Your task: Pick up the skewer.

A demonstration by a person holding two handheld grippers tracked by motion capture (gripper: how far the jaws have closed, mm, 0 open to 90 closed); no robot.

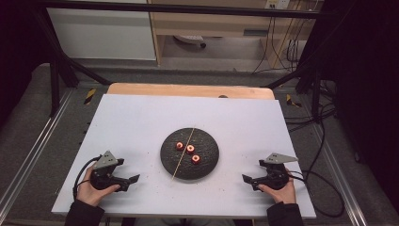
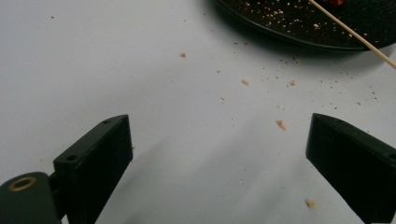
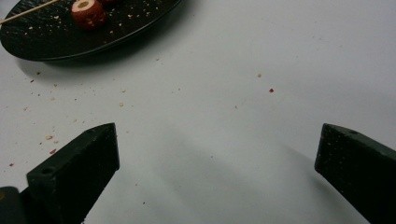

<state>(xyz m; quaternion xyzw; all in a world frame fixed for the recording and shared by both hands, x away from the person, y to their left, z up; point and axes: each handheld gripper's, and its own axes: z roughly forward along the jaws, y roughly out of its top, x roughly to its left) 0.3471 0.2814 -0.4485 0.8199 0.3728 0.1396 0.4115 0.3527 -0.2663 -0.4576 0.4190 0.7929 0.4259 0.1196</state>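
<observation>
A round black plate (image 1: 209, 160) sits in the middle of the white table. Three red ring-shaped pieces (image 1: 190, 149) lie on it, and a thin wooden skewer (image 1: 184, 153) rests across it. My left gripper (image 1: 134, 181) rests on the table at the front left, jaws wide open and empty, facing the plate. At the front right my right gripper (image 1: 248, 181) is likewise open with nothing between its jaws. The left gripper view has the plate rim (image 2: 280, 39) and the skewer's tip (image 2: 369, 46) ahead. One red piece (image 3: 88, 12) lies on the plate (image 3: 140, 23) in the right gripper view.
Small crumbs (image 2: 281, 124) are scattered on the white table (image 1: 141, 122) around the plate. A wooden board edge (image 1: 188, 89) lies behind the table. Black frame bars and cables (image 1: 324, 136) run along the sides.
</observation>
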